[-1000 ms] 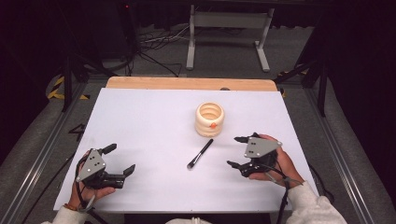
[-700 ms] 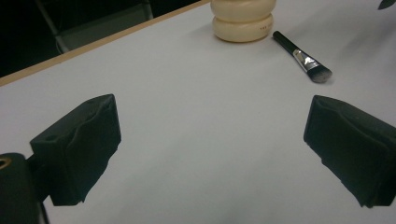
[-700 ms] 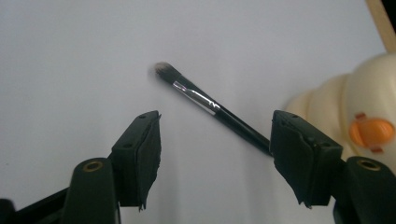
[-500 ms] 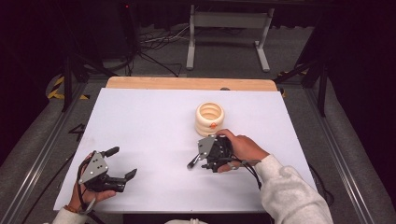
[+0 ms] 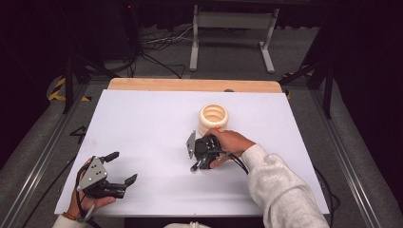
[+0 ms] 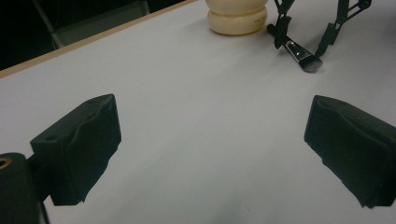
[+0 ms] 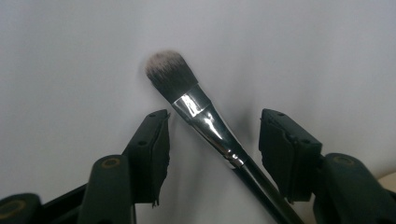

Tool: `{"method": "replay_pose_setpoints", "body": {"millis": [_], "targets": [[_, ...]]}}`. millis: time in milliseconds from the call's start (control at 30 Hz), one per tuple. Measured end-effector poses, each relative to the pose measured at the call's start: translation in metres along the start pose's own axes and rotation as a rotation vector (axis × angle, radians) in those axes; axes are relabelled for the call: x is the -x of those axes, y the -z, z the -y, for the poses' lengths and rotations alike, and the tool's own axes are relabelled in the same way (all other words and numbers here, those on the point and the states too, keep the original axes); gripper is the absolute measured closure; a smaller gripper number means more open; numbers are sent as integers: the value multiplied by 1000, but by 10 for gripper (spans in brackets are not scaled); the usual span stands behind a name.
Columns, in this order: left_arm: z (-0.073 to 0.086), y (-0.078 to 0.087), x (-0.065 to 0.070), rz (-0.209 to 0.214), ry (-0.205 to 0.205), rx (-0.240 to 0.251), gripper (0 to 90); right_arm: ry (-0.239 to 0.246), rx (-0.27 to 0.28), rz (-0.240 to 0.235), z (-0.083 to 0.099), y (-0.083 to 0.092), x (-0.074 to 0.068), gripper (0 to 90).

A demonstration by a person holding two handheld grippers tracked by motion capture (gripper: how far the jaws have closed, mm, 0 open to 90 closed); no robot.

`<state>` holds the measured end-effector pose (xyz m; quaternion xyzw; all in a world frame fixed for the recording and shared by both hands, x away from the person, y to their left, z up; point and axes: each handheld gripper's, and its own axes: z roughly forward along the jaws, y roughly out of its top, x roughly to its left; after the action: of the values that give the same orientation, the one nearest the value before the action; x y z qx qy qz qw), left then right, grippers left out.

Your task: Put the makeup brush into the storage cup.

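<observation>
Right tool [image 7: 212, 149] straddles the makeup brush [image 7: 196, 109] on the white surface [image 5: 142, 123], jaws just closing, not yet clamped. Brush lies near the cream ribbed cup [image 5: 213, 118]. Left tool [image 5: 119, 167] apart, idle

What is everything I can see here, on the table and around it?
Makeup brush: one, black handle, silver ferrule, dark bristles with pale tips; lying flat on the table in front of the holder.
Ribbed holder: one, cream; upright, mid-table toward the far edge.
Table: one, white top with a wooden strip along the far edge.
Metal stand: one, grey; on the floor beyond the table.
Cables: several, black; on the floor beyond the table.
Left gripper: one, black; near-left corner, jaws open.
Right gripper: one, black; jaws either side of the brush, just been closing, not yet pressing.
</observation>
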<state>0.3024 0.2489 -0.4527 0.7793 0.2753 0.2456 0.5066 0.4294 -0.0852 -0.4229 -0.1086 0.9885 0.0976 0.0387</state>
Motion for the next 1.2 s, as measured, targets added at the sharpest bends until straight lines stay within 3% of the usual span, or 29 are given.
{"method": "replay_pose_setpoints", "body": {"millis": [67,167,233,400,567,700,867,967,1200], "targets": [[0,0,0,0,0,-1,47,-16,-4,-54,0,0,3,576],[1,0,0,3,1,-6,48,-34,-12,-68,-1,0,3,652],[1,0,0,5,0,-7,49,-35,-15,-76,-1,1,0,761],[0,0,1,3,-4,-13,51,-27,-4,-50,1,2,-5,795],[0,-1,0,8,2,-15,53,-31,27,20,8,6,-14,804],[0,0,0,0,4,-8,53,-64,119,67,18,17,-18,806],[0,1,0,-4,4,-5,53,-145,308,177,33,43,-21,807],[0,1,0,-6,5,-6,54,-192,394,231,40,53,-25,807],[0,1,0,-5,7,0,54,-302,546,329,56,66,-30,808]]}}
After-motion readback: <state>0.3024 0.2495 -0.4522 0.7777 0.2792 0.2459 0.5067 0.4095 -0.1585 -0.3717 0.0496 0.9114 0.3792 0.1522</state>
